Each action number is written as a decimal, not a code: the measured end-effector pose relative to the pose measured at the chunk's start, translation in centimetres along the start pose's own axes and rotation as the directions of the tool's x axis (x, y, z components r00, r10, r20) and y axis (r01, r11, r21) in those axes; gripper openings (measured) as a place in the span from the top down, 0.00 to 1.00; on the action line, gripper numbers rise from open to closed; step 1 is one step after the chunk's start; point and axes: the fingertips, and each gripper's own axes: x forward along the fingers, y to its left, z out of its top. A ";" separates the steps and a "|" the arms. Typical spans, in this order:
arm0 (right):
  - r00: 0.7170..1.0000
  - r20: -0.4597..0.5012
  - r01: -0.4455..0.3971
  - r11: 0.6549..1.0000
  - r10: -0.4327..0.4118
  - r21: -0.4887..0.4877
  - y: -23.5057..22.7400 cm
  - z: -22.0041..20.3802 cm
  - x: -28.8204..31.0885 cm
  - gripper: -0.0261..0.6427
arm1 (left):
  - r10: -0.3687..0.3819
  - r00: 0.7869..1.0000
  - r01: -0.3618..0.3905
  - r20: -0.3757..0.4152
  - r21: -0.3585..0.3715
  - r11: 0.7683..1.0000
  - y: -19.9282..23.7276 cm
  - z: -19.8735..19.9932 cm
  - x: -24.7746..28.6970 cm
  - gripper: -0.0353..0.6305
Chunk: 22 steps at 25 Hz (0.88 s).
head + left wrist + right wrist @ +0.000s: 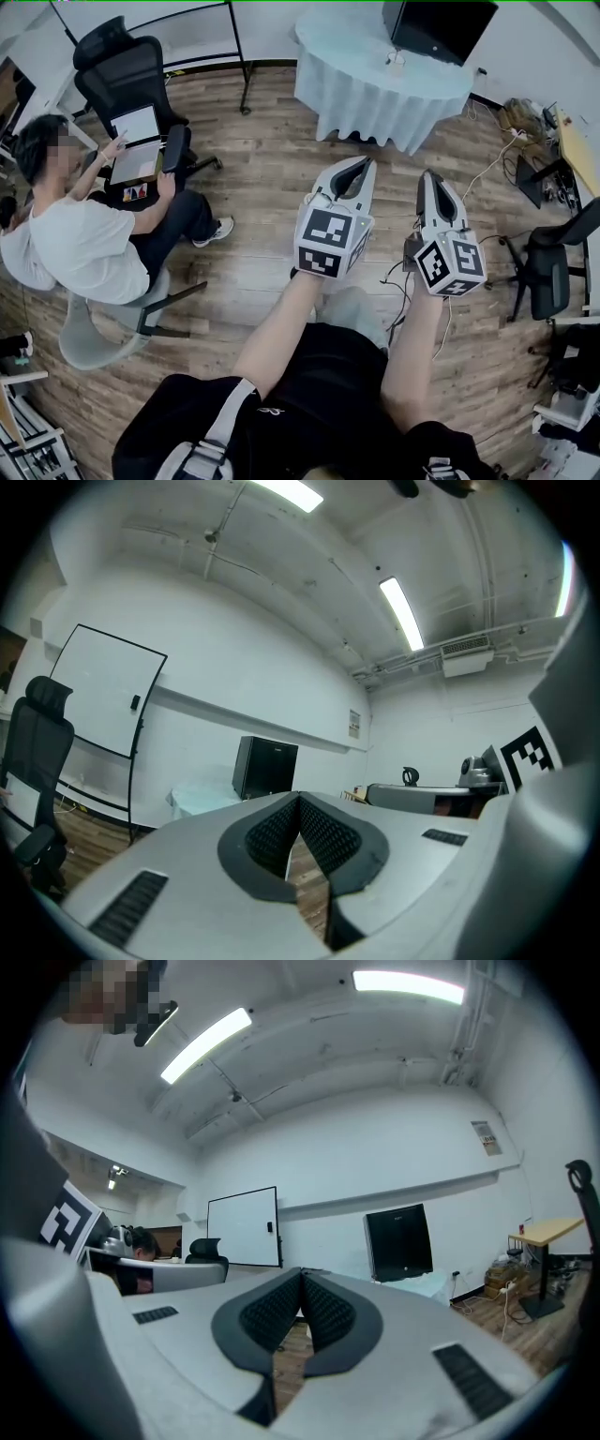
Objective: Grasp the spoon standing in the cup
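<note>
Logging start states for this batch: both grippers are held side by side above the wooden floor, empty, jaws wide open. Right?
Not quite: the jaws are shut, not wide open. The left gripper view shows the left gripper closed tip to tip with nothing between; the right gripper view shows the same for the right gripper. Both are empty, side by side above the wooden floor.
</note>
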 end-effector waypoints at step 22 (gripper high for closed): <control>0.995 -0.099 0.014 0.999 -0.010 0.045 -12.4 -3.5 12.5 0.95 | 0.027 0.995 -0.034 -0.094 -0.073 0.997 4.3 -3.9 17.2 0.93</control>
